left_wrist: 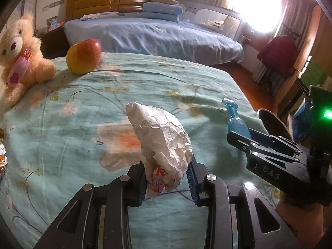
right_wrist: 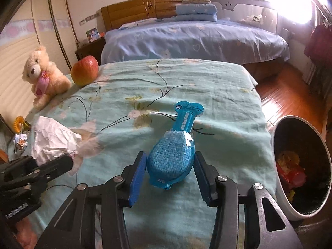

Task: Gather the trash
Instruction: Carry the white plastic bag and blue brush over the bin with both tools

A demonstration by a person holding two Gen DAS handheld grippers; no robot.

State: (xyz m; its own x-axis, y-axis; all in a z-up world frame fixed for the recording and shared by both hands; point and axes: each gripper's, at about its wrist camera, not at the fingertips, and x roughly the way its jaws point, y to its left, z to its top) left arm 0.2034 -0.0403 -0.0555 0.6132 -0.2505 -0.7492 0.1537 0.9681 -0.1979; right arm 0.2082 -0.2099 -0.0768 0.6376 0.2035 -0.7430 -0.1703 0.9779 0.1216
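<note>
My left gripper [left_wrist: 168, 166] is shut on a crumpled white paper wrapper [left_wrist: 159, 132] with red print, held upright above the green floral bedspread [left_wrist: 83, 124]. The same paper [right_wrist: 51, 141] shows at the left of the right wrist view, in the left gripper [right_wrist: 68, 159]. My right gripper [right_wrist: 170, 166] has its blue pads against both sides of a blue plastic blister package [right_wrist: 172, 155] near the bed's right edge. That package [left_wrist: 234, 120] sticks out of the right gripper [left_wrist: 238, 137] in the left wrist view.
A white bin [right_wrist: 277, 155] with a dark inside and trash in it stands at the bed's right edge. A teddy bear [right_wrist: 43, 76] and an apple [right_wrist: 85, 72] sit at the far left. More wrappers [right_wrist: 20, 141] lie at the left edge. A blue bed [right_wrist: 186, 39] stands behind.
</note>
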